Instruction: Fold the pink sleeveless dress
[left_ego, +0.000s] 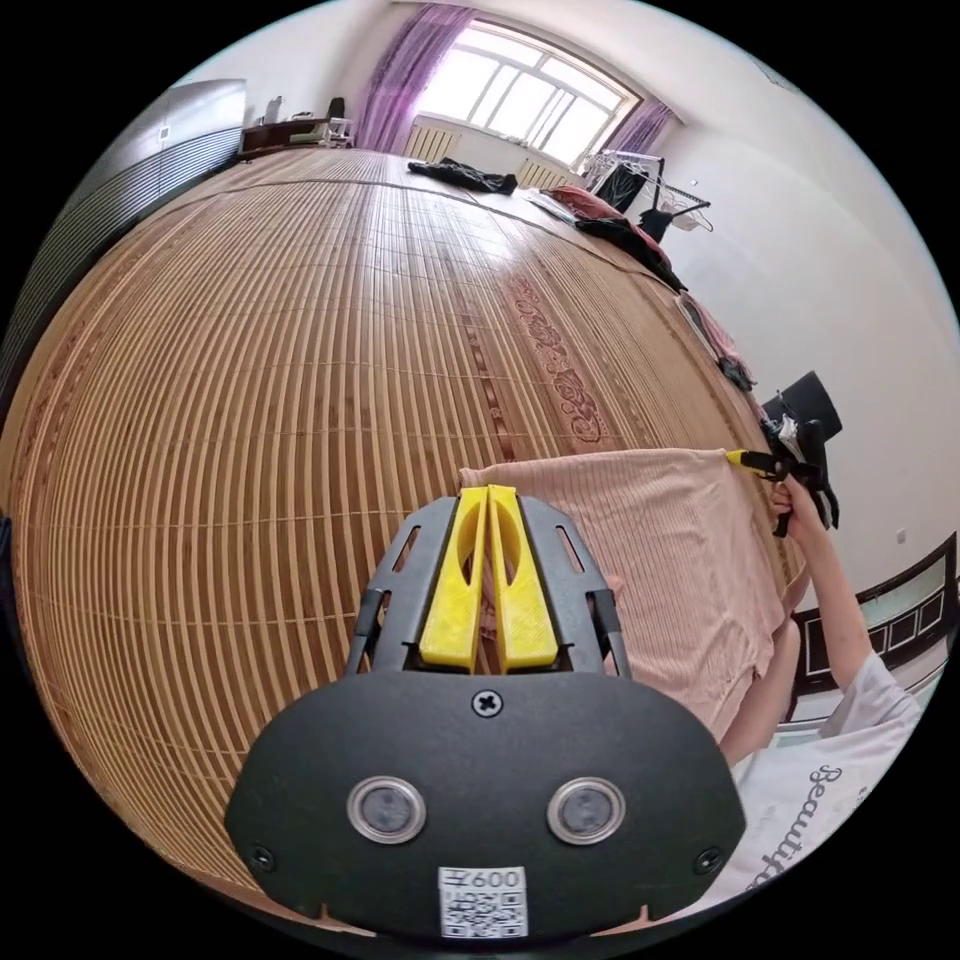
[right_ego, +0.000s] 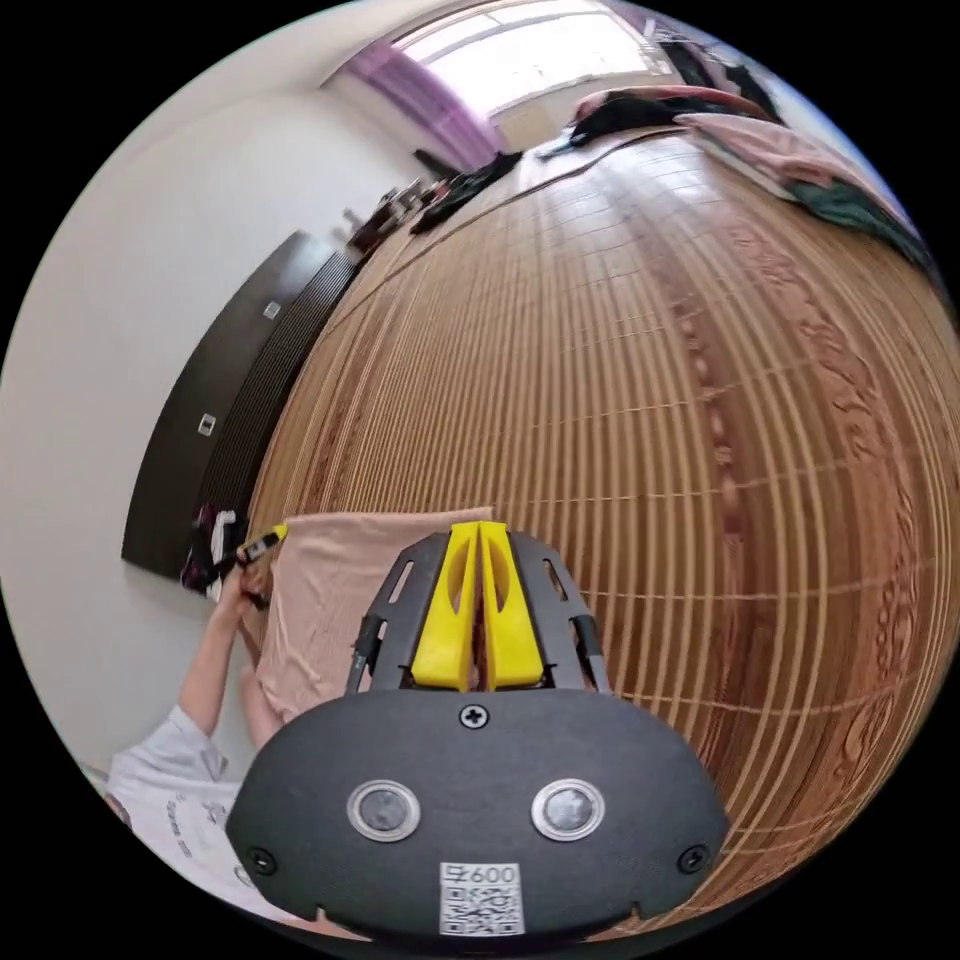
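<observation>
Pink dress (left_ego: 660, 560): one, held up over the bamboo mat.
Bamboo mat (left_ego: 300, 400): one.
Grippers: two, the left gripper (left_ego: 487, 492) and the right gripper (right_ego: 478, 528), each with two yellow jaws.
Windows (left_ego: 525, 95): one.
Purple curtains (left_ego: 405, 75): two.
Persons (left_ego: 850, 640): one.

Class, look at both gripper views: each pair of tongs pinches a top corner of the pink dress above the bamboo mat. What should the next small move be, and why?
Probably lower both tongs forward together. The left tongs and right tongs are shut on the pink dress, stretched taut between them and hanging beside the bamboo mat, so laying it flat comes first.
</observation>
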